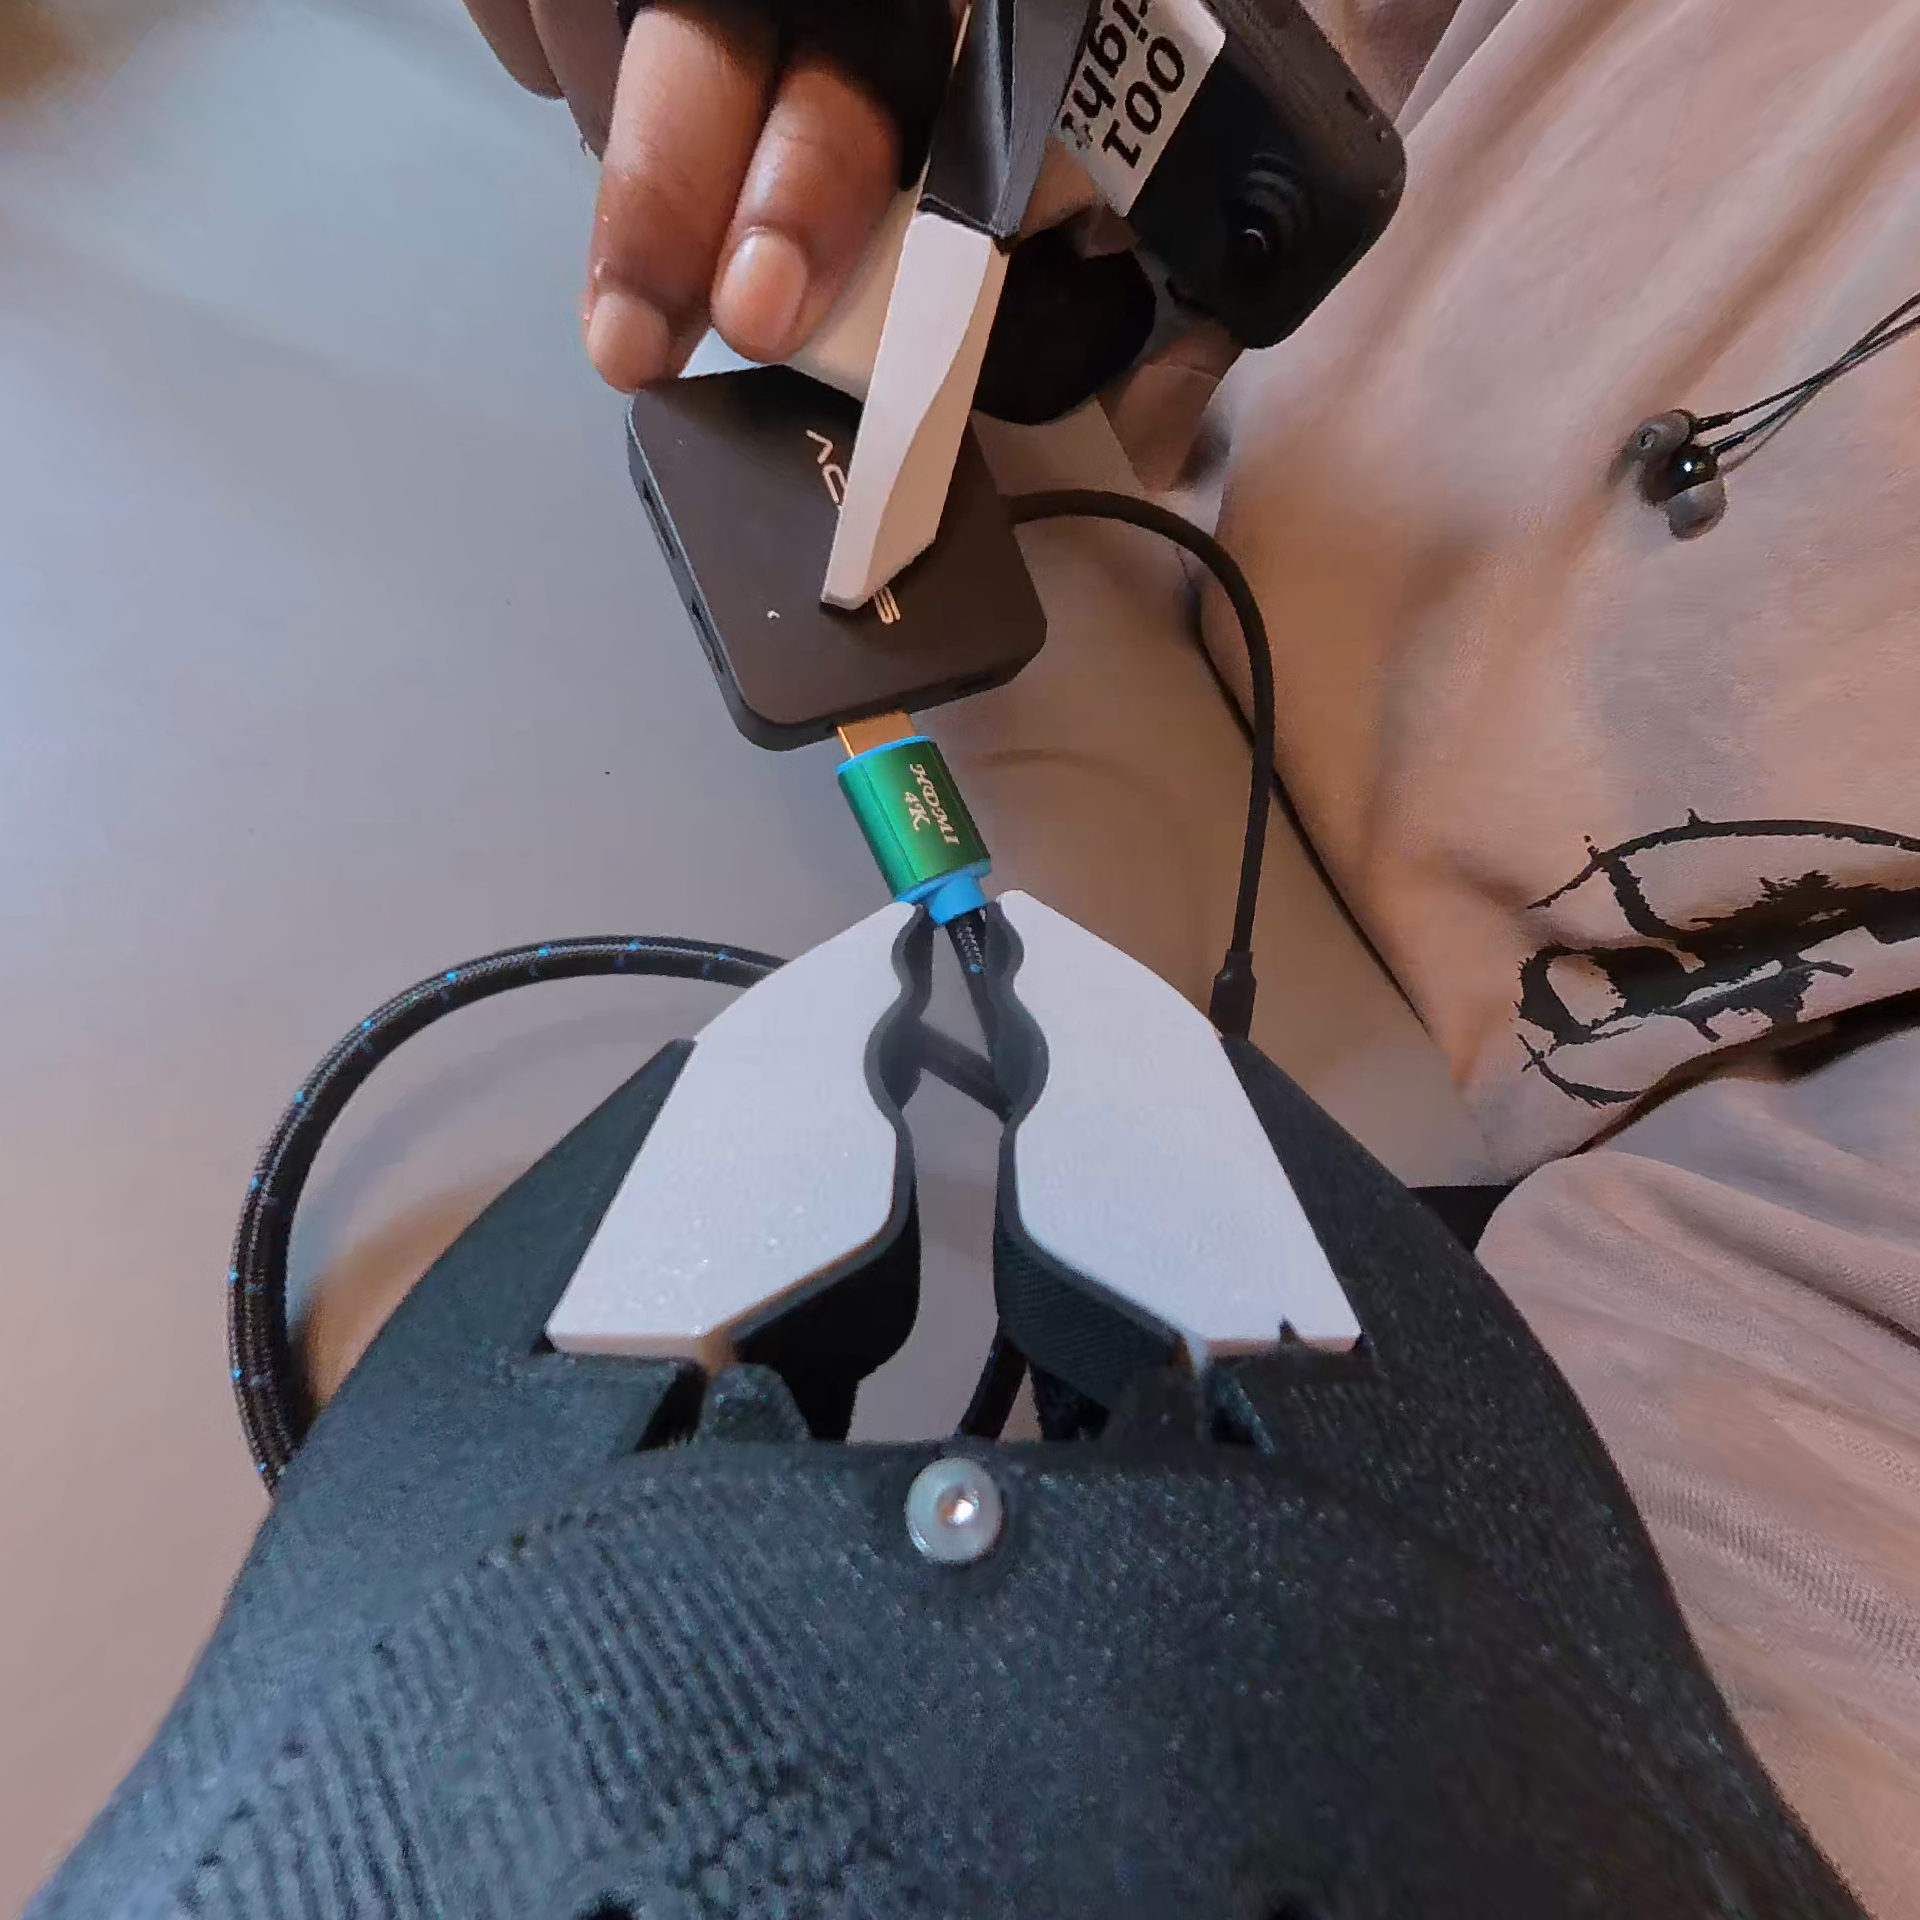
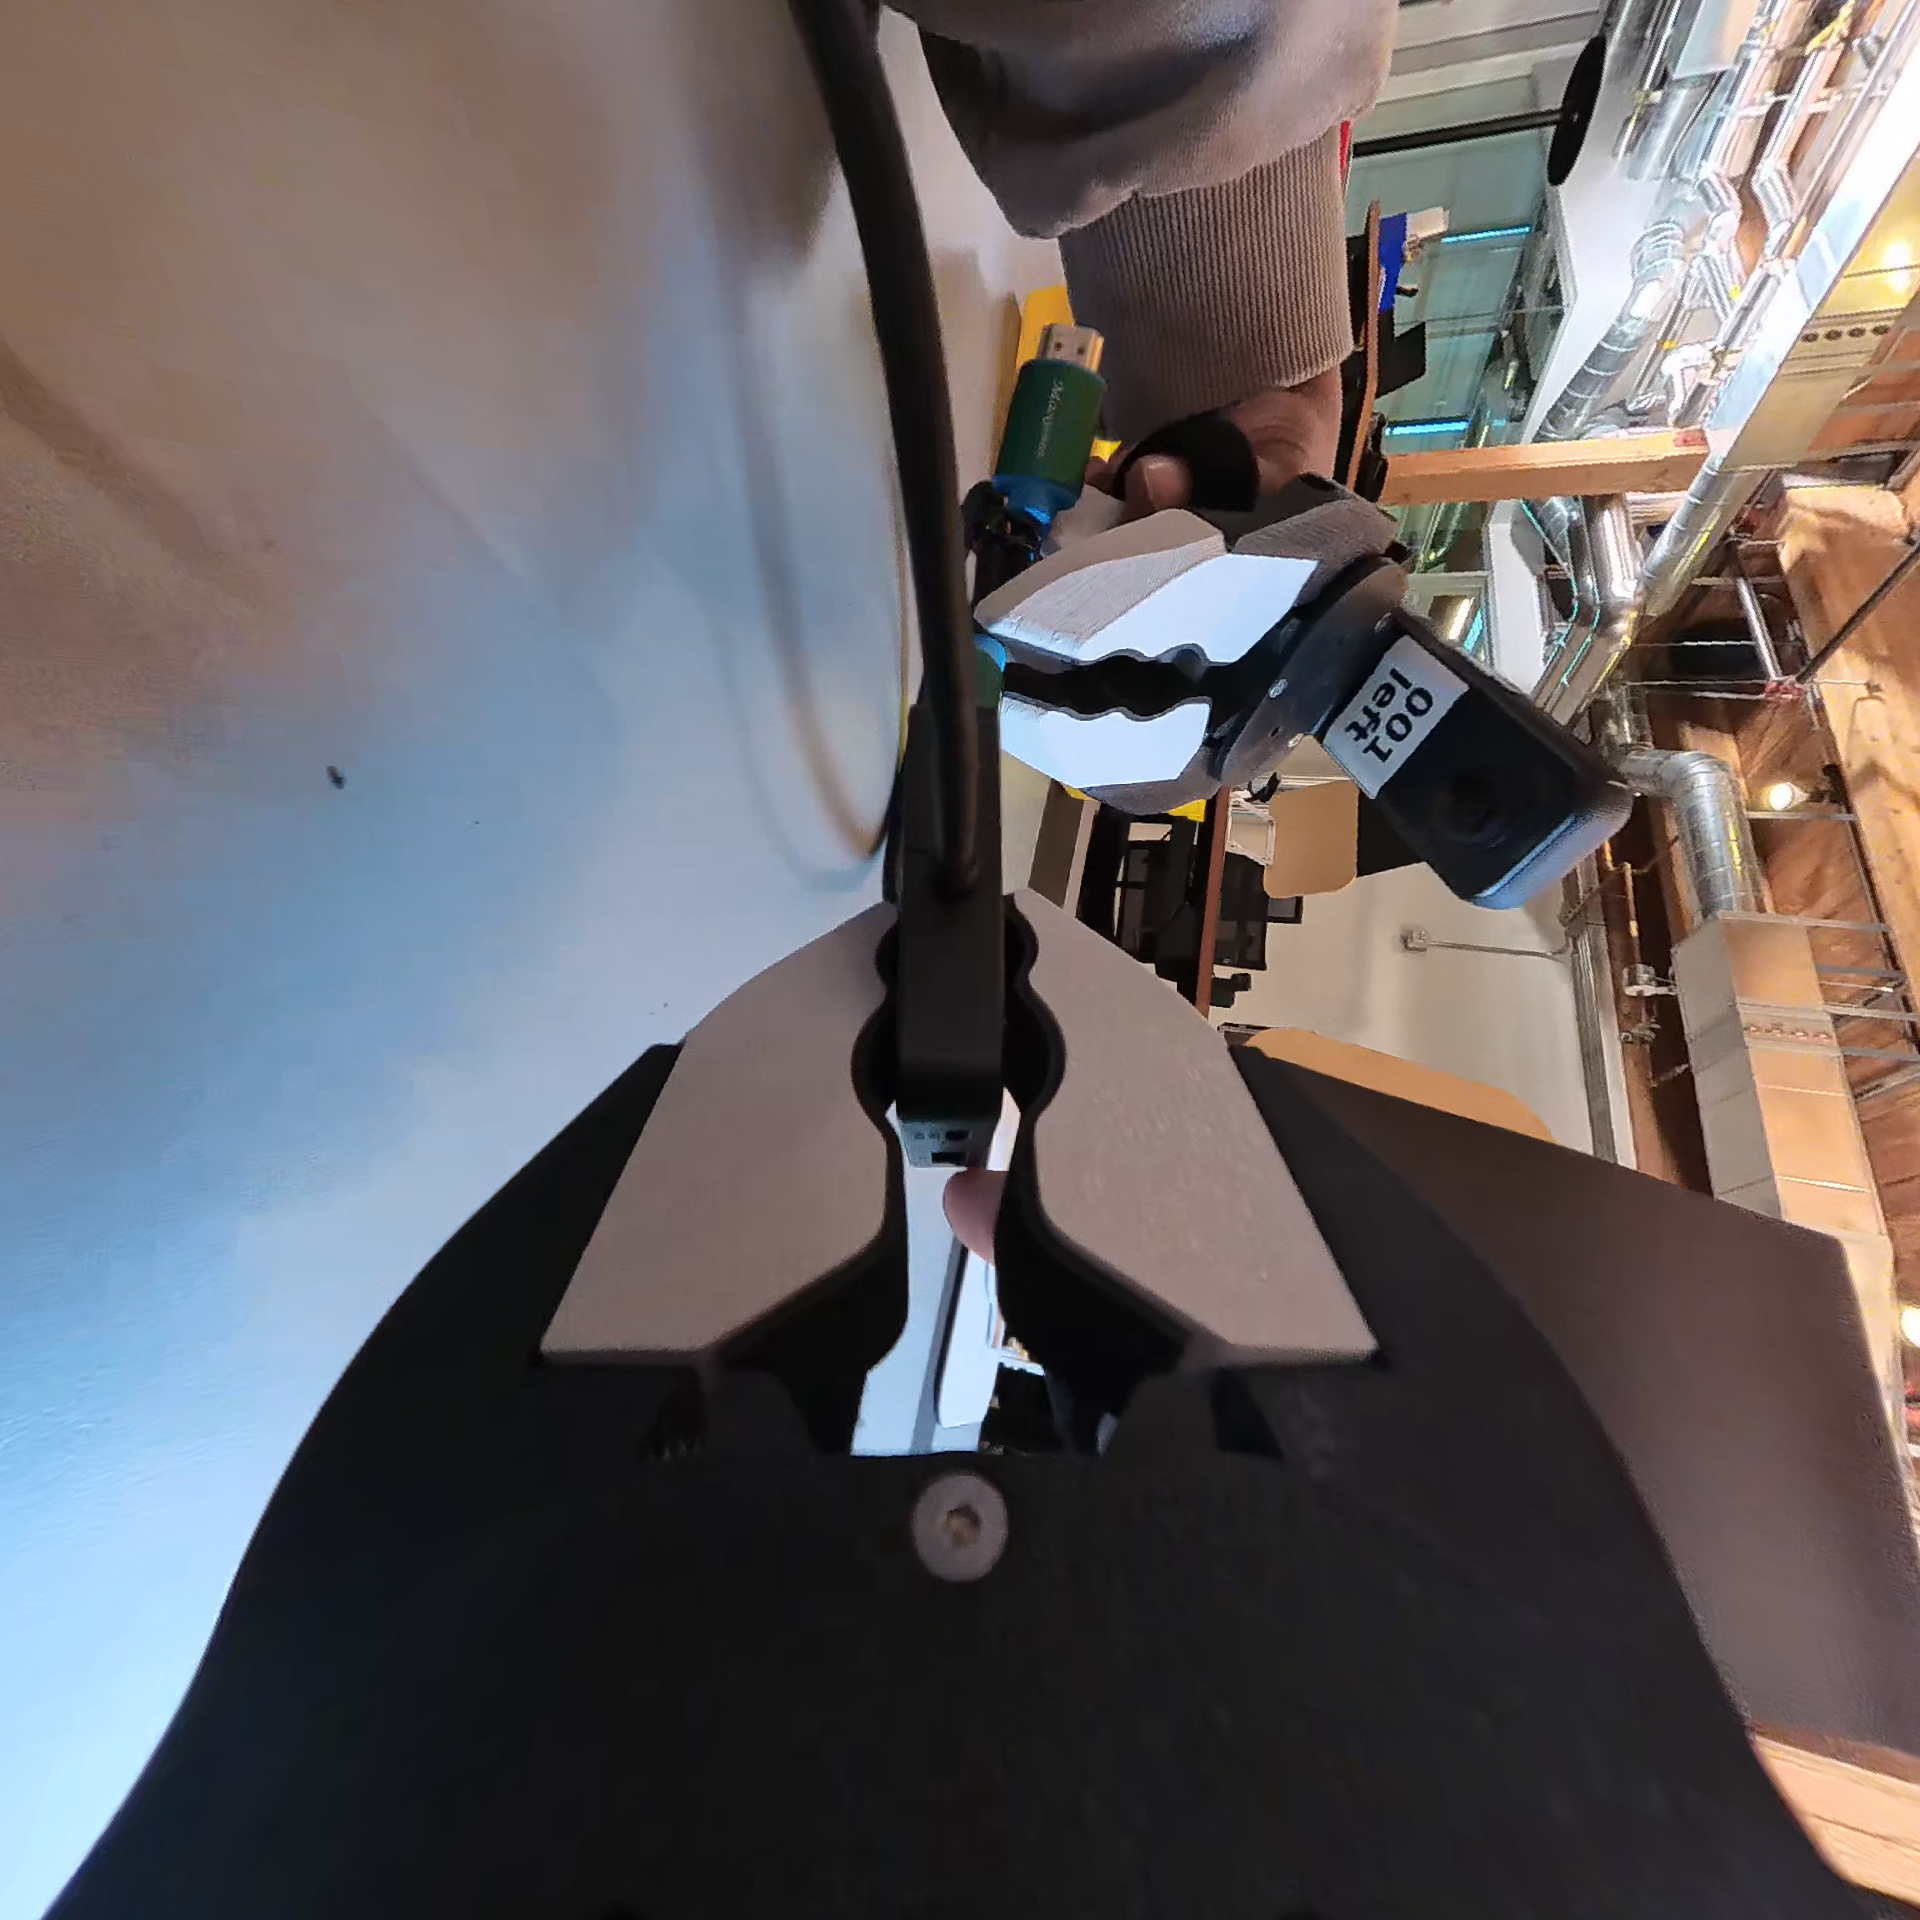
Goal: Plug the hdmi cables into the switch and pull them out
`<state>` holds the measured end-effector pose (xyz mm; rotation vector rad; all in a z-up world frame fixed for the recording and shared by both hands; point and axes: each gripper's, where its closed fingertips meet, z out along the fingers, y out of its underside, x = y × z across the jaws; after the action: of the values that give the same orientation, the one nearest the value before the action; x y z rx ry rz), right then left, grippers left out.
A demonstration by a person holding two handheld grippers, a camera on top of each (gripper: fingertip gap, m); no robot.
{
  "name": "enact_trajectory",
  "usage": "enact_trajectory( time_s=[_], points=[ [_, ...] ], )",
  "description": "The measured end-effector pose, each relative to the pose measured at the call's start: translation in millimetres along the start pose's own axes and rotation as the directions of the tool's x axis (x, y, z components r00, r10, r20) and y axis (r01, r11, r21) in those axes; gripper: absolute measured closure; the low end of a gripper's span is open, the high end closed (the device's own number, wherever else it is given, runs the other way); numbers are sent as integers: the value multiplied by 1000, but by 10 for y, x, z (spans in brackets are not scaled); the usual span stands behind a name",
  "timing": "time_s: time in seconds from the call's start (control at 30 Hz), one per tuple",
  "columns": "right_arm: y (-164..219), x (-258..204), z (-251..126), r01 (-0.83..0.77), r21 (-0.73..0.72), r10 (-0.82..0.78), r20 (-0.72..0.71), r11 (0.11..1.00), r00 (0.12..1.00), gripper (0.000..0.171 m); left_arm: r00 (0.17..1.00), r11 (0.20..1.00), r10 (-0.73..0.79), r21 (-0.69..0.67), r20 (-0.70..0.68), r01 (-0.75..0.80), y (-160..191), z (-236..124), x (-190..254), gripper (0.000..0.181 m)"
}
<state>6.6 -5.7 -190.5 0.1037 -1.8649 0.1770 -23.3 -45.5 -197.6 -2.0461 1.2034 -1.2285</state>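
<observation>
In the left wrist view my left gripper is shut on the black braided HDMI cable just behind its green plug. The plug's gold tip sits in a port on the black switch, with a little gold showing. My right gripper clamps the switch from above; its lower finger is hidden. In the right wrist view my right gripper is shut on the switch, seen edge-on. The left gripper shows beyond it. A second green HDMI plug lies loose on the table.
The switch's own black lead loops down to the right; it also runs up the right wrist view. A person's pale sweatshirt with dangling earphones fills the right. The grey table lies left. Chairs and shelving stand beyond. Tip to tip, the grippers are about 6 centimeters apart.
</observation>
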Motion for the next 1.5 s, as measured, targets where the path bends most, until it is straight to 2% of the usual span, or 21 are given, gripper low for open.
enact_trajectory(
  time_s=[0.27, 0.5, 0.63, 0.8, 0.93, 1.13, 1.2, 1.3, 1.37, 1.5],
  points=[
    [-83, 26, -124, -63, 59, 66, -58, 996, 996, 158, 997, 999, 18, 42, -76, -15, -61, 92, 60, 172],
    [-25, 36, -149, -33, 15, 34, -46, 999, 998, 157, 998, 997, 36, 64, -56, -33, -104, 107, 29, 172],
    [107, 49, -118, -21, -37, 19, -49, 999, 999, 157, 1000, 997, -14, 79, 19, 12, -158, 54, -68, 172],
    [105, -17, -131, -26, -33, 25, -33, 999, 999, 158, 998, 1000, 25, 6, 62, -25, -123, 143, -104, 173],
    [-55, -37, -162, -65, 26, 65, -8, 998, 998, 158, 998, 998, 66, -3, -14, -66, -120, 199, 11, 173],
    [-29, -28, -139, -77, 34, 78, -18, 996, 997, 157, 999, 999, 48, -4, -7, -48, -115, 177, 17, 172],
    [64, 8, -117, -84, -3, 84, -40, 996, 996, 157, 998, 999, 40, 20, 38, -40, -142, 128, -42, 172],
    [277, 167, -129, -162, -49, 156, -117, 986, 981, 156, 991, 989, 25, 143, 132, -43, -346, -50, -130, 171],
    [362, 248, -147, -187, -77, 174, -150, 979, 973, 156, 986, 983, 13, 178, 165, -42, -435, -115, -145, 171],
    [397, 328, -180, -88, -169, 53, -205, 982, 977, 153, 973, 989, -4, 144, 232, -30, -438, -121, -210, 172]
  ],
)
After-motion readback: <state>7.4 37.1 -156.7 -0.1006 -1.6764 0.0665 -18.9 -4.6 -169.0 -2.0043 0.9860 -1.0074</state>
